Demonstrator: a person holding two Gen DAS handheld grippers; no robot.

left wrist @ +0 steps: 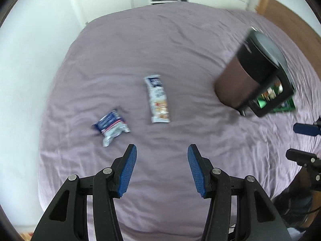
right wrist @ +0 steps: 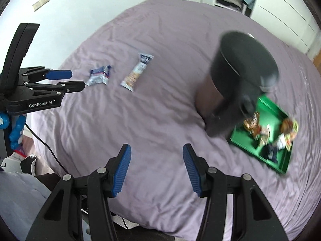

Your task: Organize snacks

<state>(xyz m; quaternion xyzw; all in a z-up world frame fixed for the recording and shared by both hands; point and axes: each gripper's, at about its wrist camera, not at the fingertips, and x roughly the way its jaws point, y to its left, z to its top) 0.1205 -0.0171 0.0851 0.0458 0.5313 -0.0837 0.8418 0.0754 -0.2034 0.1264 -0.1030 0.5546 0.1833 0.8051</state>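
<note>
Purple bedspread (left wrist: 180, 50) below; left claw (left wrist: 162, 167), right claw (right wrist: 156, 167) hover level, both spread, empty.

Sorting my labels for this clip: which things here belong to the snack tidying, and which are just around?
Job: blue snack packet, white snack bar, green tray holding snacks, left gripper, right gripper.
Bystanders: dark bin, purple bedsheet, wardrobe.

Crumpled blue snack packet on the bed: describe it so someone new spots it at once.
On the purple bedsheet, two loose packets lie left of the dark bin. The crumpled blue snack packet is the one farther from the bin, nearest the left gripper. Unlike the long pale bar wrapper, it is short, scrunched and dark blue.
</note>
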